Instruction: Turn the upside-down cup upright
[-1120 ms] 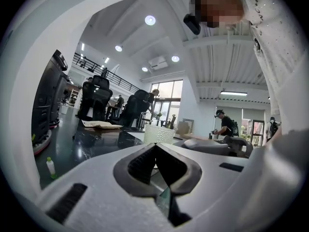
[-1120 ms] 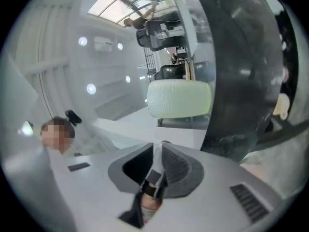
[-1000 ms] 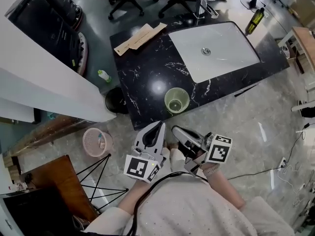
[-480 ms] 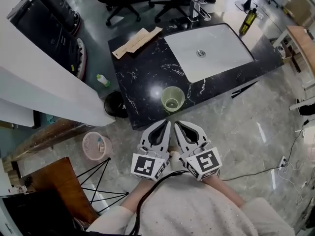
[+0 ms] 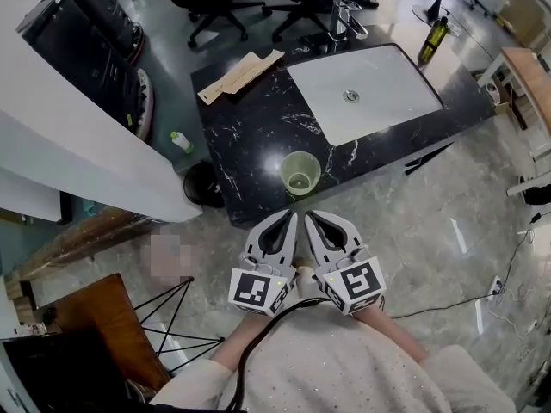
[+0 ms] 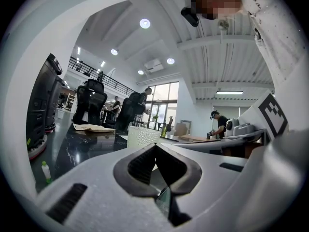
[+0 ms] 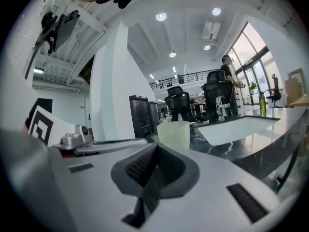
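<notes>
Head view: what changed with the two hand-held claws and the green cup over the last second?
The right gripper rolled from its side to level, marker cube now facing up, ending close beside the left gripper. Nothing was grabbed or released; both are shut and empty. The left gripper and the upright pale green cup on the black countertop stayed put.

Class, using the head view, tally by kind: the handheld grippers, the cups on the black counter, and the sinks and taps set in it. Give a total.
grippers: 2, the left gripper and the right gripper
cup: 1
sink: 1
tap: 1
total: 5
</notes>
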{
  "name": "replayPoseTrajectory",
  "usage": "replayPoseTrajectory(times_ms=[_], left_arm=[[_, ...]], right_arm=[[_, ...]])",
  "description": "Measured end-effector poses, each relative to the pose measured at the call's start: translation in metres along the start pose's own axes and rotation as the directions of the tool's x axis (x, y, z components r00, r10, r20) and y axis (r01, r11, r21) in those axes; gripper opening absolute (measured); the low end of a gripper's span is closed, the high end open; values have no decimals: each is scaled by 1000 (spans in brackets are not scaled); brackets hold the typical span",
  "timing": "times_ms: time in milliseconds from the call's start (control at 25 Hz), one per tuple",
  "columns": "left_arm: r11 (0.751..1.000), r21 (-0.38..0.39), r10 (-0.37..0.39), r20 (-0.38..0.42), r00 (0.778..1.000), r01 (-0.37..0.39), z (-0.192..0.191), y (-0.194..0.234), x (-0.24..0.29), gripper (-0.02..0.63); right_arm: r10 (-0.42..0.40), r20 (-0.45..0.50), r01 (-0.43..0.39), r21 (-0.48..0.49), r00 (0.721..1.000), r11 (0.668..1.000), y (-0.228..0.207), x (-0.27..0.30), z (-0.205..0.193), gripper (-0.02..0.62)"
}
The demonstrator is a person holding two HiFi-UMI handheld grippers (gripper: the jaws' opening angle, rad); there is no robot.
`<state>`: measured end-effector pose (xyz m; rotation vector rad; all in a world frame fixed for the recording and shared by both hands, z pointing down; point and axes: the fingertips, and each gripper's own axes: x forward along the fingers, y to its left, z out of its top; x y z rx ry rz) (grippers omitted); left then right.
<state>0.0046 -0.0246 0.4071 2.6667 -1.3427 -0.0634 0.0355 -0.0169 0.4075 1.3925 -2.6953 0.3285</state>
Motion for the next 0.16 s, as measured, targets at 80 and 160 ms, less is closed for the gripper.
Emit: replayPoseTrajectory(times_ms=[80, 160], left_arm=[[1000, -2, -3, -1, 1000, 3, -2, -1, 0, 6], [1000, -6, -7, -3, 1000, 7, -4, -3, 1, 6]], right_arm=[[1, 0, -1, 1, 1000, 1000, 0, -1, 0, 6], [1, 1, -1, 2, 1000, 1000, -1, -2, 0, 6]])
